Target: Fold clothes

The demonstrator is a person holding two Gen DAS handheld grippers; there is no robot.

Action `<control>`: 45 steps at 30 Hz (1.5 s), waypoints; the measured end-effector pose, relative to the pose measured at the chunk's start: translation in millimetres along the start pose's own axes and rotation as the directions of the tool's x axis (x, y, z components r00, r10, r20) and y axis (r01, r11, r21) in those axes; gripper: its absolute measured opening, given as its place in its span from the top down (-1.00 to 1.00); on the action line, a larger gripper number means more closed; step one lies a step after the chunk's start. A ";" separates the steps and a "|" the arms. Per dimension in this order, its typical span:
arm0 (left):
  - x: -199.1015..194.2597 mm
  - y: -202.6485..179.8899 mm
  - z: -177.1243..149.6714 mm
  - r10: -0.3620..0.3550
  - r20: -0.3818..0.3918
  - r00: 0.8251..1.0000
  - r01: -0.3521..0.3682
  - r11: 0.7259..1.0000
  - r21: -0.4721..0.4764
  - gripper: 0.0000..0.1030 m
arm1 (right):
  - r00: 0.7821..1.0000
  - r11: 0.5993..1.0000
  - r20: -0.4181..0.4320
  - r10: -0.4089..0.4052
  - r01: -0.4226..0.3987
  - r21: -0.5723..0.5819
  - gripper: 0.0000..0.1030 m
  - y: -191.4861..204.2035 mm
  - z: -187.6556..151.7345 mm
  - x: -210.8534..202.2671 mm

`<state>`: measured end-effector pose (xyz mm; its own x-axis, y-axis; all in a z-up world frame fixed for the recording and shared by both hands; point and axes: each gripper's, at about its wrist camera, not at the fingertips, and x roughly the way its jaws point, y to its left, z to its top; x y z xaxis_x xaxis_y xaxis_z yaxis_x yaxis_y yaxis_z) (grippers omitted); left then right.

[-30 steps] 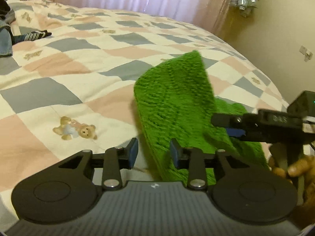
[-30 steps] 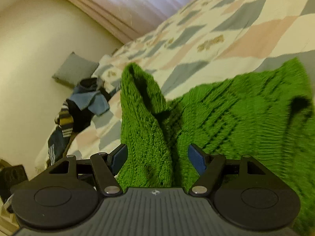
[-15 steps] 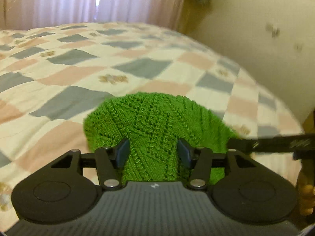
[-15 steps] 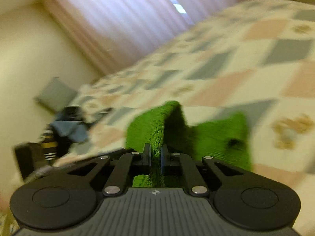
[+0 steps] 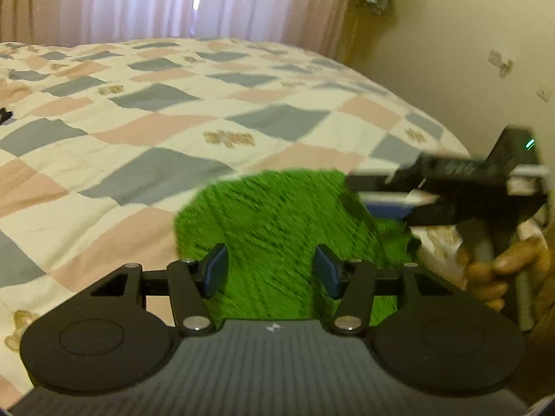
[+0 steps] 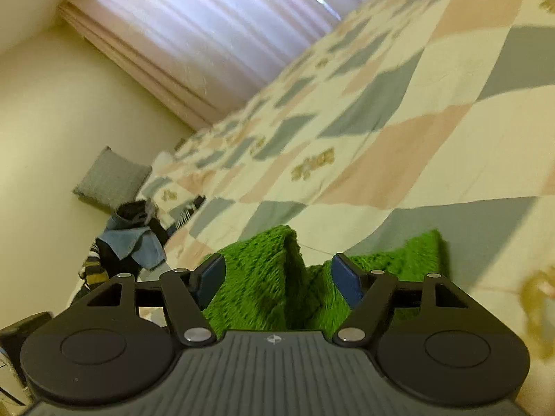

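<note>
A green knit garment (image 5: 277, 225) lies bunched on the patchwork quilt (image 5: 156, 173) near the bed's right edge. My left gripper (image 5: 270, 267) hovers open just over its near side, the knit showing between the blue pads (image 5: 215, 270). In the left wrist view my right gripper (image 5: 381, 196) sits at the garment's right side, held by a hand (image 5: 499, 270). The right wrist view shows my right gripper (image 6: 277, 275) open over a raised fold of the green garment (image 6: 263, 277), gripping nothing.
A pile of dark, blue and striped clothes (image 6: 128, 242) lies at the bed's far side by a grey pillow (image 6: 111, 180). Pink curtains (image 5: 156, 0) hang behind the bed. A cream wall (image 5: 468, 52) runs close along the right edge.
The right gripper was shut on a fold of the green garment half a second ago and now stands open. The garment has dropped from a raised flap to a lower bundle. The left gripper stayed open.
</note>
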<state>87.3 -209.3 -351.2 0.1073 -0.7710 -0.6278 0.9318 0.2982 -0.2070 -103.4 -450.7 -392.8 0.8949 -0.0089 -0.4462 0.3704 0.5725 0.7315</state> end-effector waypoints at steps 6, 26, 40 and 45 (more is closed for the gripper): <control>6.1 20.8 8.0 -0.011 -0.024 1.000 0.009 0.997 -0.072 0.07 | 0.997 0.997 -0.058 0.046 -0.042 0.065 0.70 -4.0 -12.2 21.8; 73.2 -44.4 32.7 0.047 -0.078 0.996 -0.031 0.981 0.191 0.32 | 0.933 0.917 0.019 -0.360 0.350 0.192 0.76 -34.8 -6.2 -27.2; 76.6 -49.1 25.5 0.088 -0.074 0.993 -0.068 0.969 0.238 0.50 | 0.969 0.947 0.050 -0.242 0.225 0.228 0.35 -21.7 -77.0 -81.5; 77.8 -63.0 24.2 0.125 -0.075 0.989 -0.098 0.952 0.289 0.50 | 0.981 0.957 0.035 -0.191 0.179 0.227 0.82 -19.5 -92.4 -79.8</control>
<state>45.3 -301.6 -368.9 0.1961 -0.6833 -0.7033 0.9771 0.1969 0.0811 -205.1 -385.4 -419.1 0.8156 -0.1472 -0.5596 0.5710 0.3603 0.7376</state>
